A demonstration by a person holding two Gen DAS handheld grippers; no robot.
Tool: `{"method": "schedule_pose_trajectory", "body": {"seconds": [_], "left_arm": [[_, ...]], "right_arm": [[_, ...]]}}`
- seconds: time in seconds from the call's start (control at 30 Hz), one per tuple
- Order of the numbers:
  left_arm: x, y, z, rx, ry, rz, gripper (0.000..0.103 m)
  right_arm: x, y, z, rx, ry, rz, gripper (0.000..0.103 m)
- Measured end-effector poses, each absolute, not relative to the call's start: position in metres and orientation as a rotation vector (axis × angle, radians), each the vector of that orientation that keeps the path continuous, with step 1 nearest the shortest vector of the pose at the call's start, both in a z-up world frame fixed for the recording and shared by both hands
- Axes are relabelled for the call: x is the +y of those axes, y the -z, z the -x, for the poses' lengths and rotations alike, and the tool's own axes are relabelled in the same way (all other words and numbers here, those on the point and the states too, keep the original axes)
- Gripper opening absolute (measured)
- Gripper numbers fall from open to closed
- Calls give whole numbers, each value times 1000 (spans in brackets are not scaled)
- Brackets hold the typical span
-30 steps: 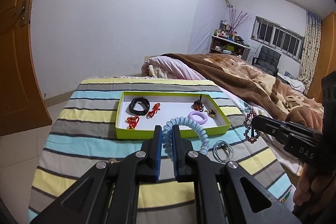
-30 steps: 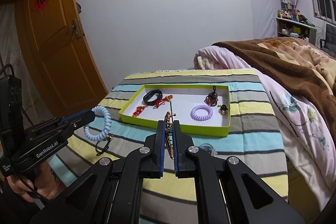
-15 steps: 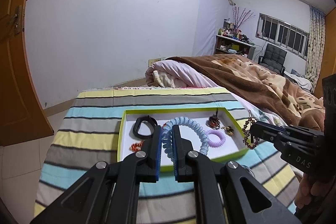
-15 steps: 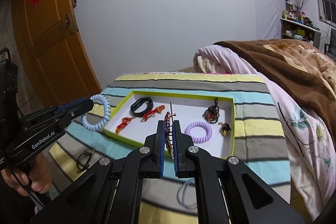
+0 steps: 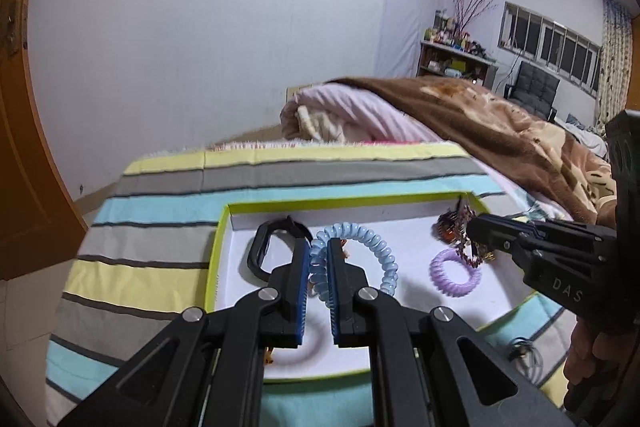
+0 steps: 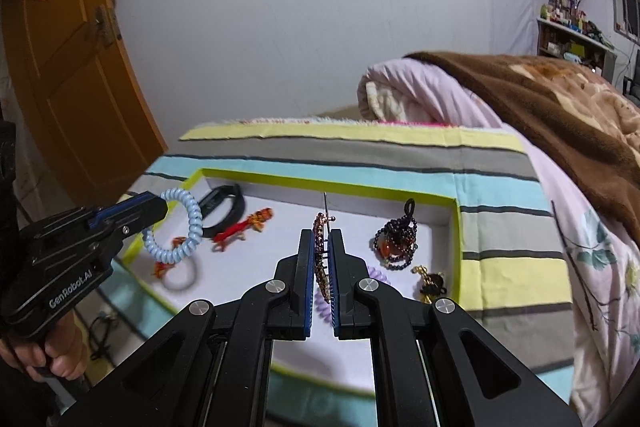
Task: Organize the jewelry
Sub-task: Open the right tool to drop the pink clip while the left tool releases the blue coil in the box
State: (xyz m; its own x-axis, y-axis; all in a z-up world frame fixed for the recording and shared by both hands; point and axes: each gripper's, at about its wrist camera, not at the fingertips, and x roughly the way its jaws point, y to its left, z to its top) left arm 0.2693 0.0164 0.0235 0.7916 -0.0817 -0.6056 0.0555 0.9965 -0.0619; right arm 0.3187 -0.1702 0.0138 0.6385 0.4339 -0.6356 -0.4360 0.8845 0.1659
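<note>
tray (image 6: pixel 456 223): lime-rimmed, on striped cloth, collecting pieces | left gripper (image 5: pixel 319 259): clamped on blue coil band (image 5: pixel 382 253), held above tray floor for drop | right gripper (image 6: pixel 322 251): clamped on beaded hair clip (image 6: pixel 320 263), edge-on over tray for release

blue coil band (image 5: pixel 356 247): pinched in my left fingers, above tray's (image 5: pixel 218 247) left end | beaded hairpin (image 6: pixel 322 259): clamped in my right, upright, mid-tray

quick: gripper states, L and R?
Left hand-held gripper: closed on the blue spiral hair tie.
Right hand-held gripper: closed on the beaded hair clip.
</note>
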Motion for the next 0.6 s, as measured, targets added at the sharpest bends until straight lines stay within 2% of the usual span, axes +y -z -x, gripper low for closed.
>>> {"method": "schedule_pose_trajectory", "body": {"seconds": [0.3, 0.6], "left_arm": [[20, 3, -291, 746, 70, 35, 10], [24, 9, -295, 773, 79, 58, 10]], "right_arm": [[-158, 14, -356, 809, -491, 14, 6], [-157, 18, -369, 847, -506, -14, 7]]}}
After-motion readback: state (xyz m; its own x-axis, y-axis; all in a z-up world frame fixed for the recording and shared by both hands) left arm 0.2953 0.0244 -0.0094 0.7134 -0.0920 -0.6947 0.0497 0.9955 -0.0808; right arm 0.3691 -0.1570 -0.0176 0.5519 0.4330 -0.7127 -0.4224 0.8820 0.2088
